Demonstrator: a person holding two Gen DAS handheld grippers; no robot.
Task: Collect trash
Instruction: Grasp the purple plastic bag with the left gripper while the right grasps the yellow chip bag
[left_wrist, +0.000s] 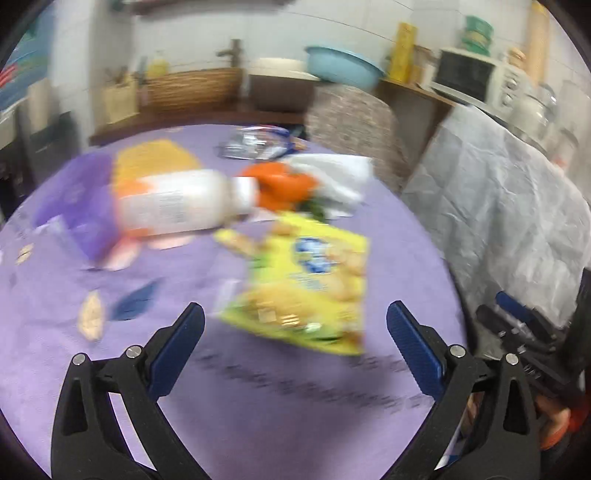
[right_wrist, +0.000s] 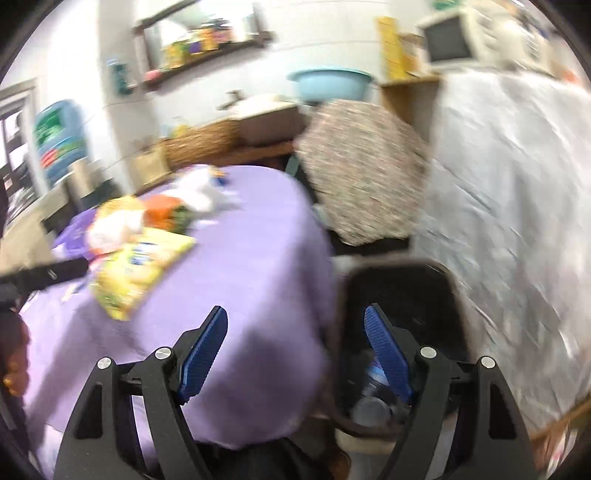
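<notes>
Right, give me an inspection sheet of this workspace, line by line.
Surface: purple tablecloth, patterned.
Job's things: yellow snack bag, white bottle lying down, orange wrapper, purple packet, silver wrapper, dark bin beside the table, trash inside.
Clutter: white plastic bag.
Grippers: left gripper open, empty; right gripper open, empty.
Cables: nothing seen.
Surroundings: blue basin, microwave, wicker basket.

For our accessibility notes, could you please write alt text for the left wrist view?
The left gripper, jaws open and empty, hovers over a purple tablecloth facing a yellow snack bag. Beyond it lie a white bottle on its side, orange packaging and a white plastic bag. The image is motion-blurred, with kitchen counters behind.
</notes>
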